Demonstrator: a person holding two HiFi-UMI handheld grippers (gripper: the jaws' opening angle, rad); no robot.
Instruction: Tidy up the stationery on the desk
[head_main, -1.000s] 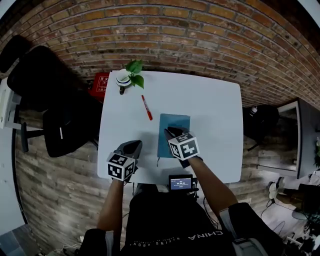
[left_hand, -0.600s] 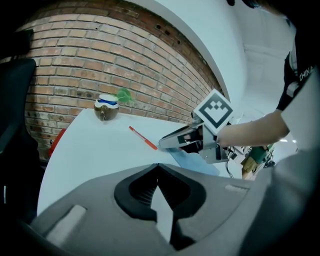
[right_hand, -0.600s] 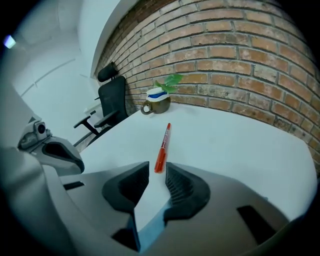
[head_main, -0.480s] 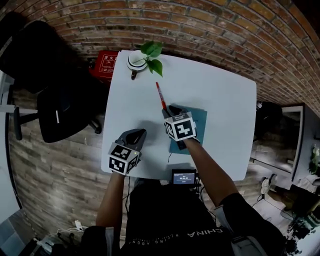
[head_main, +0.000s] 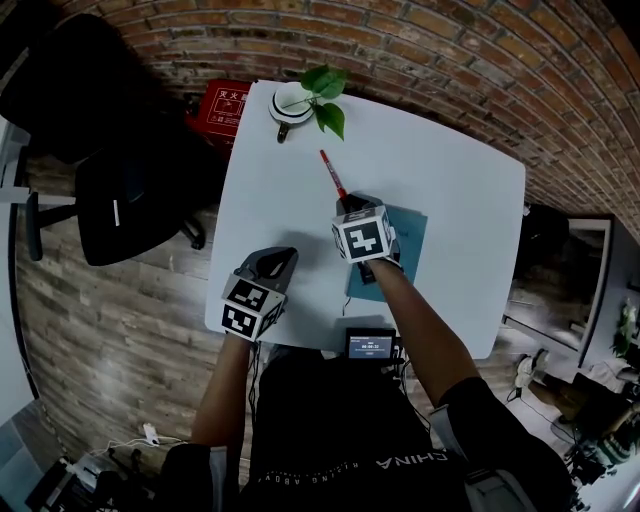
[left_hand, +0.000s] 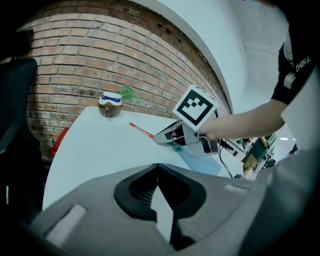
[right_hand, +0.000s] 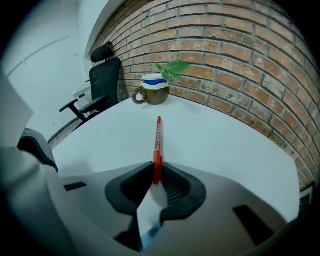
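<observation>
Since a second ago, the right gripper (head_main: 347, 205) has left the middle of the teal notebook (head_main: 410, 236) and come toward 11 o'clock, to the near end of the red pen (head_main: 331, 172). Its jaws have just been closing, and in the right gripper view they sit narrowly apart with the pen's near end pinched between their tips (right_hand: 156, 175).

From there, the red pen (right_hand: 158, 145) lies flat on the white desk (head_main: 450, 180) and runs toward 12 o'clock, aimed at the mug (right_hand: 152, 90) and its green plant (right_hand: 172, 67) at the desk's far edge. In the head view, the notebook now shows at 4 o'clock of the right gripper, partly under the forearm.

At 8 o'clock of the right one, the left gripper (head_main: 283, 257) has drifted only slightly over the desk's near left part. Its jaws are pressed together with nothing between them (left_hand: 157, 167). A black office chair (head_main: 115, 200) stands off the desk's left side at 9 o'clock.
</observation>
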